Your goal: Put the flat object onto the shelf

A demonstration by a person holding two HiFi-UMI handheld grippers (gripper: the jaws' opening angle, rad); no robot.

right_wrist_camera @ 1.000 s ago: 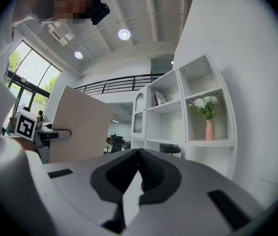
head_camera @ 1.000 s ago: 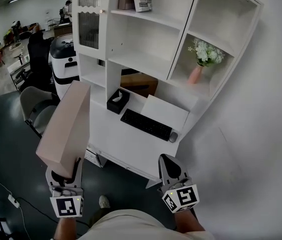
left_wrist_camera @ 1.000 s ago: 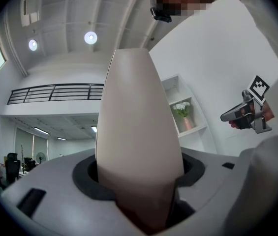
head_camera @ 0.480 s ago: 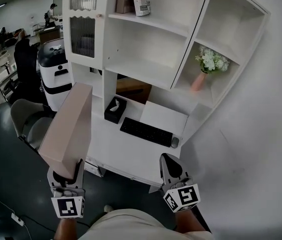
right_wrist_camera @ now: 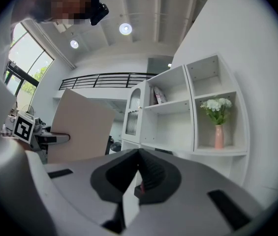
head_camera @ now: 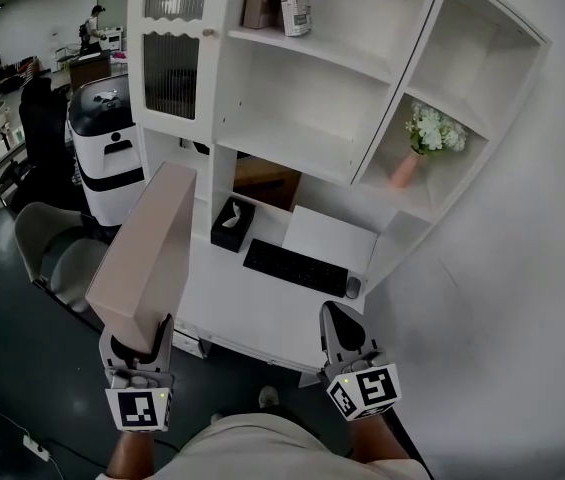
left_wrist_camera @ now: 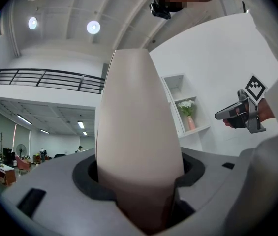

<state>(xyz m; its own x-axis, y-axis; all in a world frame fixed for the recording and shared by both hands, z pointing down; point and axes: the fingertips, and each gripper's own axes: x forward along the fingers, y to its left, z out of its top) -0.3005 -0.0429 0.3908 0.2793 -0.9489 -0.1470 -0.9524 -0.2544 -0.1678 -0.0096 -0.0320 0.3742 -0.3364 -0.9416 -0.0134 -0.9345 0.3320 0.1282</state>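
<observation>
Over on the left, the left gripper [head_camera: 138,340] is clamped on the bottom end of the flat object [head_camera: 149,253] — a pale beige panel standing on end, leaning out over the near edge of the desk [head_camera: 252,310] and not yet at the shelf [head_camera: 284,140]. With only one narrow end pinched, I'd guess it wants to swing, so it should go in slowly, tipped flat and fed edge-first into the wide empty bay above the keyboard [head_camera: 295,267], clear of the tissue box [head_camera: 232,222]. On the right, the right gripper [head_camera: 341,326] has its jaws pressed together on nothing — it could steady the panel's free side.
</observation>
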